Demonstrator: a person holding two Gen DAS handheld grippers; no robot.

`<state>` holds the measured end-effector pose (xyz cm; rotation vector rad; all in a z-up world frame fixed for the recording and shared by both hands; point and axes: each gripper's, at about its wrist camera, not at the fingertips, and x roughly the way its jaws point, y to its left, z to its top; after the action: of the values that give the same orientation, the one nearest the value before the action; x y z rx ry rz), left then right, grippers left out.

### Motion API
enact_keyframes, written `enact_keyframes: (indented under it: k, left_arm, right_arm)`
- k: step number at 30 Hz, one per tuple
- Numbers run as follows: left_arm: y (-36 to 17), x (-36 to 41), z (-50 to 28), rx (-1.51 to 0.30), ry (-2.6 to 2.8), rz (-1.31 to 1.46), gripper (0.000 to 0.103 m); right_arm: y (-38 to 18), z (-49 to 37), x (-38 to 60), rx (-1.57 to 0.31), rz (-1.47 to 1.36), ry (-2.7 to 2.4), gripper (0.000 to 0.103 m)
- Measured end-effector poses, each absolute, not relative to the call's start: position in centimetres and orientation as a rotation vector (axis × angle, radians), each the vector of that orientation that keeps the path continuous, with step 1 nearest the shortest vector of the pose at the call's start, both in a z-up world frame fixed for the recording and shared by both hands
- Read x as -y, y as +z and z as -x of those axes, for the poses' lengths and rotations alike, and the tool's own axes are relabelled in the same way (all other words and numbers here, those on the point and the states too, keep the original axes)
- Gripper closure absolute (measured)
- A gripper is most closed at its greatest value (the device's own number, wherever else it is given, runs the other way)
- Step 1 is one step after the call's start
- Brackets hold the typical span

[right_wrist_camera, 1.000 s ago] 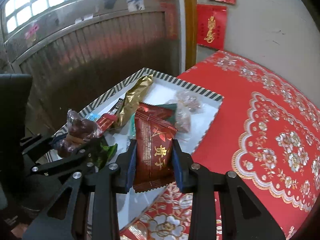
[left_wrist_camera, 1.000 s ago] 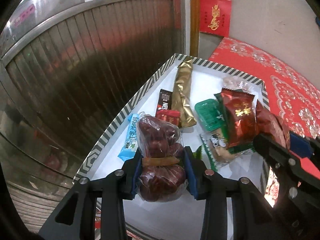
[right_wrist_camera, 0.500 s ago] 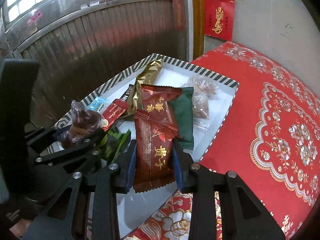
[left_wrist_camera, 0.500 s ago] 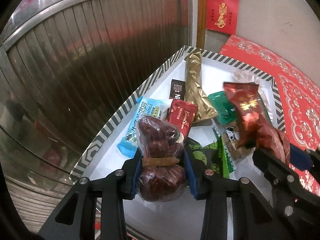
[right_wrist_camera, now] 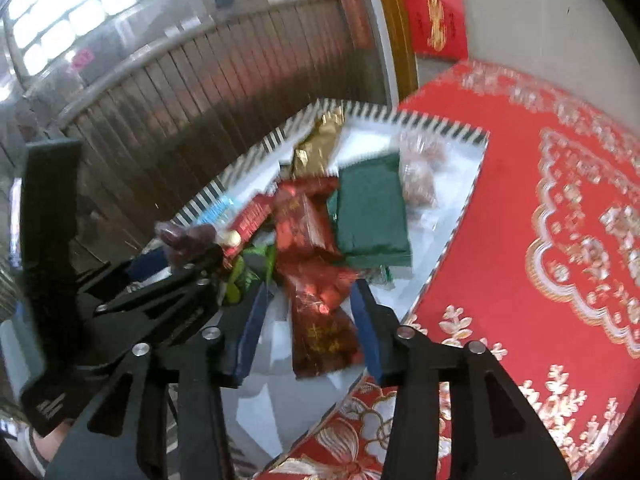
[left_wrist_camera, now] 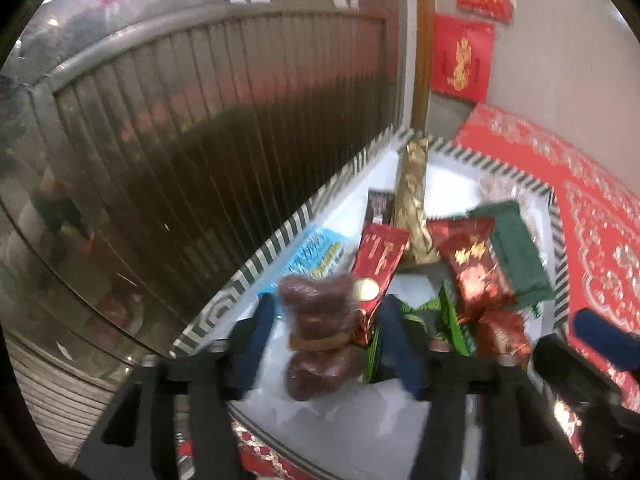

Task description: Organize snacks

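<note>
Releasing step: both grippers are letting go of their snacks over the tray, a white box with a black-and-white striped rim standing on the desk's red cloth.
Left gripper: jaws have just been opening and now stand spread; the clear bag of dates lies between them with a gap showing on both sides, so the pads no longer press it.
Right gripper: jaws have just been opening too; the dark red packet sits between them, loose as far as the blurred frame shows.
Bag of dates, place: at the near left corner of the tray, just beside a blue wrapper and touching a small red packet.
Bag of dates, axis: long axis runs away from the camera, along the line of the fingers, far end toward the striped rim.
Dark red packet, place: near edge of the tray, its far end overlapping a second red packet, with a green packet just beside.
Dark red packet, axis: long axis points from the near edge toward the far corner, tilted a little left.
Other contents: gold wrapper at the far end.
Next move, judged: draw both grippers straight back, jaws kept wide, so the pads do not drag either wrapper out of the tray.
Progress, judged: most snacks visible are already in the tray.
</note>
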<state>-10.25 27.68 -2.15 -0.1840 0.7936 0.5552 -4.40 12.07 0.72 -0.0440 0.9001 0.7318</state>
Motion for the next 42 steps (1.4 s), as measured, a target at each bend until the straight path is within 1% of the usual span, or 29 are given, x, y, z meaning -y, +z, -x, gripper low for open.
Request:
enact_keyframes:
  k: [1, 2, 4, 7, 10, 14, 20, 21, 22, 25, 33, 42]
  left_arm:
    - [-1.6, -27.4, 10.6, -0.764, 0.562, 0.175, 0.031]
    - [-1.2, -27.1, 10.9, -0.736, 0.558, 0.165, 0.030]
    - [-0.2, -26.4, 11.4, -0.690, 0.548, 0.128, 0.022]
    - [0.6, -25.6, 11.9, -0.673, 0.550, 0.119, 0.020]
    - [0.6, -25.3, 12.3, -0.667, 0.527, 0.154, 0.019]
    - [0.6, -24.4, 12.8, -0.670, 0.534, 0.119, 0.019]
    - [0.6, -24.1, 13.1, -0.691, 0.602, 0.113, 0.019]
    - [0.5, -24.3, 13.1, -0.698, 0.602, 0.124, 0.019]
    - [0.4, -24.5, 13.1, -0.700, 0.592, 0.143, 0.018]
    - [0.3, -24.9, 13.5, -0.690, 0.586, 0.184, 0.018]
    - [-0.5, -24.9, 13.1, -0.721, 0.555, 0.163, 0.018]
    - [0.0, -24.5, 13.5, -0.690, 0.536, 0.122, 0.018]
  right_arm:
    - [1.6, 5.0, -11.6, -0.856, 0.045, 0.704, 0.050]
    - [2.2, 5.4, -11.2, -0.823, 0.048, 0.676, 0.041]
    - [3.0, 6.0, -10.6, -0.764, 0.062, 0.637, 0.035]
    - [3.6, 6.6, -10.1, -0.711, 0.092, 0.560, 0.029]
    - [3.7, 6.8, -9.4, -0.677, 0.078, 0.540, 0.028]
    - [3.5, 7.1, -8.4, -0.641, 0.072, 0.525, 0.028]
    - [2.8, 6.8, -7.6, -0.637, 0.048, 0.487, 0.025]
    - [2.7, 6.8, -7.6, -0.634, 0.043, 0.485, 0.024]
    - [2.6, 6.8, -7.5, -0.632, 0.043, 0.476, 0.020]
    - [2.4, 6.9, -7.7, -0.619, 0.061, 0.471, 0.020]
    - [1.9, 6.4, -7.5, -0.651, 0.041, 0.478, 0.020]
    - [1.6, 6.7, -7.9, -0.648, 0.071, 0.483, 0.020]
